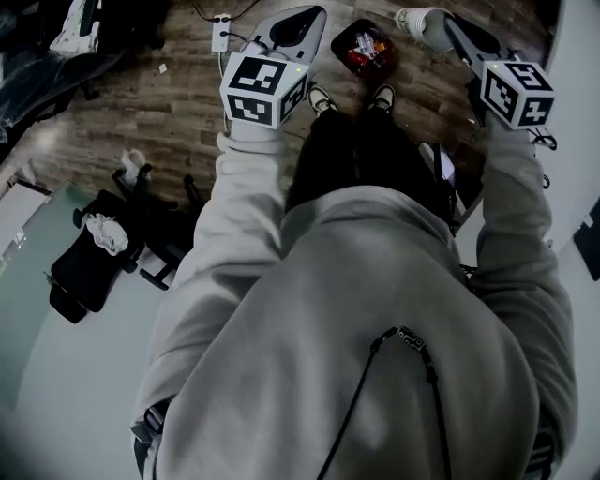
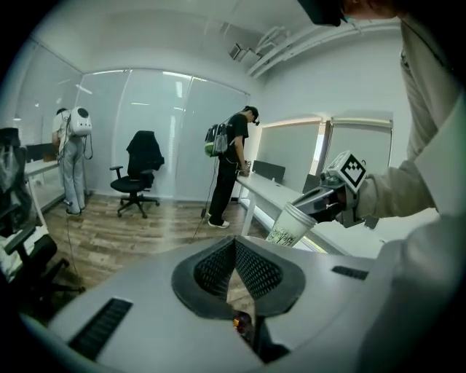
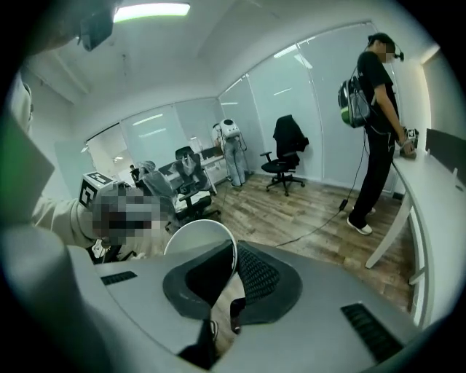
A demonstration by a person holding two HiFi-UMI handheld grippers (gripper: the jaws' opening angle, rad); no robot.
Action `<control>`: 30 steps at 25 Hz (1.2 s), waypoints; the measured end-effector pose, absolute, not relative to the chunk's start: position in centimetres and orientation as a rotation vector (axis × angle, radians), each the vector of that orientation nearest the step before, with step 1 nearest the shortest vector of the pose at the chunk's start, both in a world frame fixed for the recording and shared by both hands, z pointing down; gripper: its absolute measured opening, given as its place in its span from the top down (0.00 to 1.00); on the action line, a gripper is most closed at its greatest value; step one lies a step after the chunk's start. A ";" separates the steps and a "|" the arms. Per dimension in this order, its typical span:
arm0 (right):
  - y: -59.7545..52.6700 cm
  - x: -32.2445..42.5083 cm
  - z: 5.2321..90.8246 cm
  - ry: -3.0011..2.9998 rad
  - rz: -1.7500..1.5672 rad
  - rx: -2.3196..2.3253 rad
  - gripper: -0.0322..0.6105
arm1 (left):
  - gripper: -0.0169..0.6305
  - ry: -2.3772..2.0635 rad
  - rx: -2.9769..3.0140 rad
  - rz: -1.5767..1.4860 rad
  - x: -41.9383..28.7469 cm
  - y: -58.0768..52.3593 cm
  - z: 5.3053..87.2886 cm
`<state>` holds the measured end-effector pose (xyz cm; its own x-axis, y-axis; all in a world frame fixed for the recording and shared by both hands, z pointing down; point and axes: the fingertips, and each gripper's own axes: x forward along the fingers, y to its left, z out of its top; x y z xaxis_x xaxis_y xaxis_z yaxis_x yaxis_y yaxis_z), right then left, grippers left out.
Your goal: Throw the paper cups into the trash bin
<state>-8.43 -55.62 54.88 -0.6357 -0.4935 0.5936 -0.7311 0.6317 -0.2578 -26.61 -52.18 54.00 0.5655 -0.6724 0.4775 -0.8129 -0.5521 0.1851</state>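
Note:
In the head view both grippers are held out over the wooden floor, beyond my grey sweatshirt. My right gripper (image 1: 452,26) is shut on the rim of a white paper cup (image 1: 419,22), which sticks out to the left, just right of the black trash bin (image 1: 342,39) with red rubbish inside. The right gripper view shows the cup's round rim (image 3: 191,237) pinched between the pads (image 3: 251,273). My left gripper (image 1: 314,14) hangs left of the bin, its jaws closed with nothing between them (image 2: 233,244). The left gripper view also catches the printed cup (image 2: 290,224) in the right gripper (image 2: 326,202).
A white power strip (image 1: 221,30) lies on the floor at the upper left, my shoes (image 1: 321,98) just below the bin. A black office chair (image 1: 94,262) stands at the left. A person (image 2: 233,164) stands at a white desk (image 2: 284,191); another person (image 2: 69,156) is at the far left.

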 end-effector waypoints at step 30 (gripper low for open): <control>-48.3 -10.9 111.2 -2.117 0.790 0.598 0.85 | 0.97 -0.921 2.225 0.558 -27.3 -49.1 104.5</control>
<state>-10.90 -48.33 111.17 -0.5826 -0.1494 0.7989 -0.6361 0.6957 -0.3338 -27.33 -49.11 104.50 0.6615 -0.4583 0.5937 -0.7385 -0.5360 0.4091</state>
